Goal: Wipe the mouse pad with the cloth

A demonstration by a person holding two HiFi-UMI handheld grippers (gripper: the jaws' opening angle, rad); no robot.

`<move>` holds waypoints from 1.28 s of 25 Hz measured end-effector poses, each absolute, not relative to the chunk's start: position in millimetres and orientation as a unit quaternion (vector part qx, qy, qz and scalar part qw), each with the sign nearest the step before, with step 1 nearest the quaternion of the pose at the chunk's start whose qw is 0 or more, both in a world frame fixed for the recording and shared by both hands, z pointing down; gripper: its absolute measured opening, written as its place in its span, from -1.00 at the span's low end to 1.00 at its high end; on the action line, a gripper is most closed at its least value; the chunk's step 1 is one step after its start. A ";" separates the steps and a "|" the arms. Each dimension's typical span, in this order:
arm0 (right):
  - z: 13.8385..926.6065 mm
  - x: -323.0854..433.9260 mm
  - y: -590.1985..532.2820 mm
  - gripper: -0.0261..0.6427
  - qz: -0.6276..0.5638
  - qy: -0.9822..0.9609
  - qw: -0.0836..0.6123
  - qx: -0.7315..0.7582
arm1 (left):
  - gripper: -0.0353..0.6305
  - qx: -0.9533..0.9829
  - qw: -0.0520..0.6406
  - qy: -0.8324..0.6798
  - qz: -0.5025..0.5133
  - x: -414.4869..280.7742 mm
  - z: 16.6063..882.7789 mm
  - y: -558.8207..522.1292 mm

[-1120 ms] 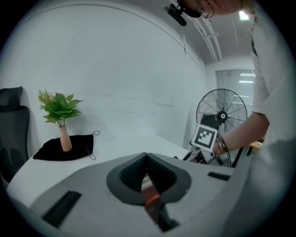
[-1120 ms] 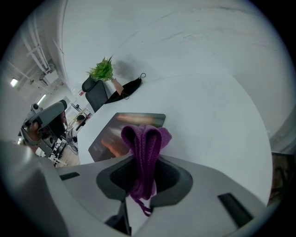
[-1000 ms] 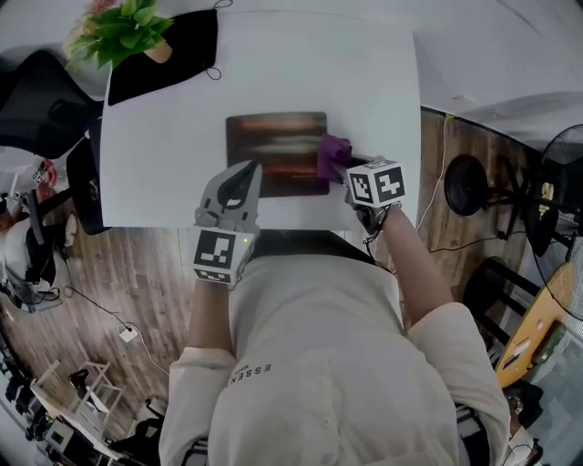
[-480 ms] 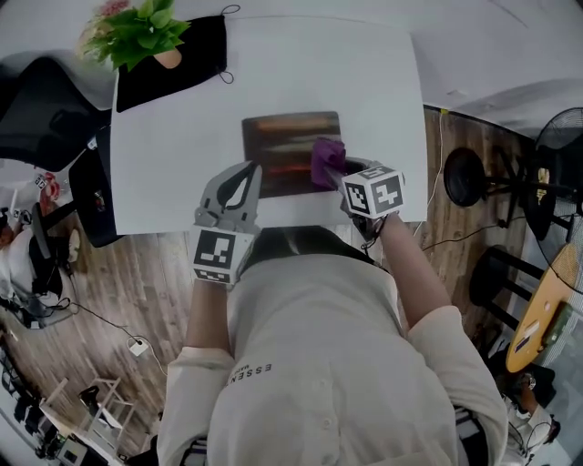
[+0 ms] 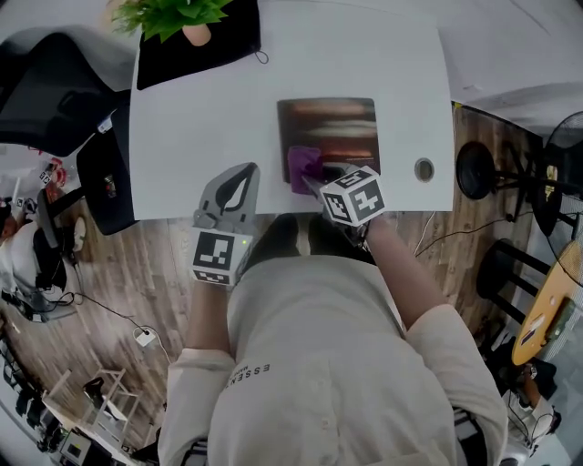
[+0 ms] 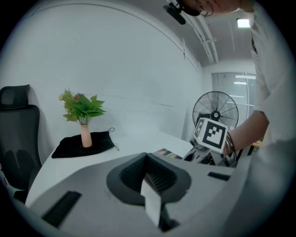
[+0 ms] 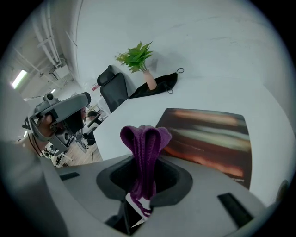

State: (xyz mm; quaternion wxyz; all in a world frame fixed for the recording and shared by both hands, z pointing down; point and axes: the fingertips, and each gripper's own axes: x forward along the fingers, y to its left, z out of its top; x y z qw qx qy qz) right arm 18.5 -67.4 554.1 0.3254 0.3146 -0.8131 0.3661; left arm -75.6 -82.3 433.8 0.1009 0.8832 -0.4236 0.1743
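A dark mouse pad [image 5: 330, 127] with orange and pale streaks lies on the white table [image 5: 200, 118]. My right gripper [image 5: 312, 178] is shut on a purple cloth [image 5: 303, 167], which rests on the pad's near left corner. In the right gripper view the cloth [image 7: 144, 148] stands bunched up out of the jaws, with the pad [image 7: 210, 136] just beyond and to the right. My left gripper [image 5: 239, 178] hovers at the table's front edge, left of the pad. It is shut and holds nothing [image 6: 151, 187].
A potted plant [image 5: 178, 16] stands on a black cloth [image 5: 196, 45] at the table's far left. A black office chair [image 5: 50, 91] sits left of the table. A round hole [image 5: 424, 169] is in the table right of the pad. A fan [image 5: 565, 164] stands at far right.
My right gripper has dragged the purple cloth leftward along the pad's near side, from its right edge to its left corner. The left gripper has stayed by the table's front edge.
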 end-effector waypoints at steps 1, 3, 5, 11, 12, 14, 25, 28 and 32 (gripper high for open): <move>556.4 11.6 -66.1 -0.65 0.367 -0.813 0.327 0.312 | -0.89 0.882 0.103 -0.425 0.175 -80.8 435.6 -81.1; 560.6 0.1 -65.2 -0.65 0.368 -0.813 0.329 0.308 | -0.89 0.881 0.107 -0.426 0.174 -89.5 438.9 -79.6; 563.3 -8.5 -65.2 -0.65 0.369 -0.813 0.330 0.306 | -0.89 0.881 0.110 -0.426 0.175 -95.3 441.4 -77.9; 572.1 -17.7 -70.8 -0.65 0.366 -0.814 0.333 0.304 | -0.89 0.877 0.115 -0.431 0.178 -99.4 446.8 -79.7; 573.5 -15.7 -71.1 -0.65 0.366 -0.814 0.334 0.304 | -0.89 0.877 0.116 -0.432 0.178 -97.5 446.8 -79.8; 575.4 -10.2 -71.7 -0.65 0.371 -0.812 0.334 0.302 | -0.89 0.876 0.119 -0.433 0.177 -92.1 446.9 -80.1; 580.4 42.2 -81.0 -0.65 0.390 -0.804 0.328 0.306 | -0.89 0.877 0.124 -0.430 0.176 -48.2 449.4 -90.6; 581.2 60.2 -82.4 -0.65 0.392 -0.802 0.327 0.311 | -0.89 0.878 0.123 -0.427 0.178 -33.9 450.8 -93.0; 581.7 87.3 -81.9 -0.65 0.395 -0.797 0.326 0.320 | -0.89 0.881 0.122 -0.422 0.176 -11.4 450.5 -94.8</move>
